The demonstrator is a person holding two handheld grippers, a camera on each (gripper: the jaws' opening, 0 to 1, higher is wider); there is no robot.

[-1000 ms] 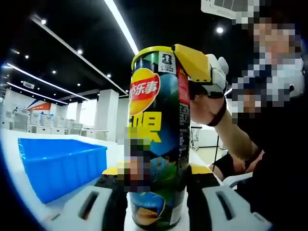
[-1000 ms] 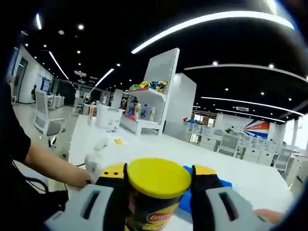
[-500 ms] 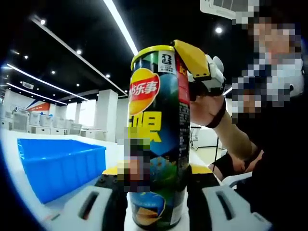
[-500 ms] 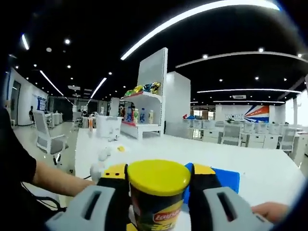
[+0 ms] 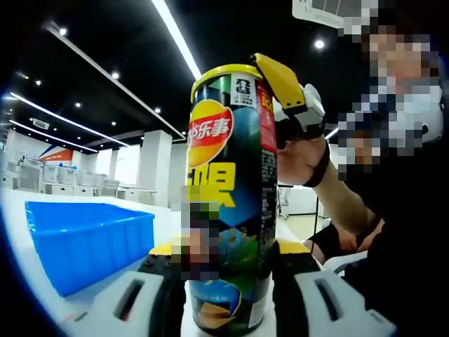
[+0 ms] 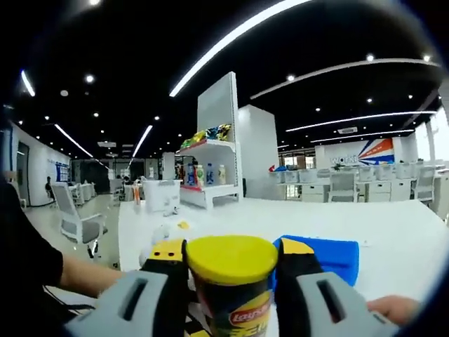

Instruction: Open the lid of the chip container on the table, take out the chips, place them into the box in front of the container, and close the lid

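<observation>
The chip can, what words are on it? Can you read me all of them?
"乐事" stands in white on the red and yellow logo of the chip can in the left gripper view.
A big yellow character under it is partly covered, so I cannot read it.
The small print down the can's red strip is too tiny to read.
The red logo under the yellow lid in the right gripper view is too blurred.

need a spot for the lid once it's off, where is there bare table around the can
Bare white table stretches beyond the blue box in the right gripper view, and another bare strip runs toward the shelf unit. It is crowded at the chip can: the left gripper clamps its base, the right gripper its yellow lid, box close behind.
</observation>
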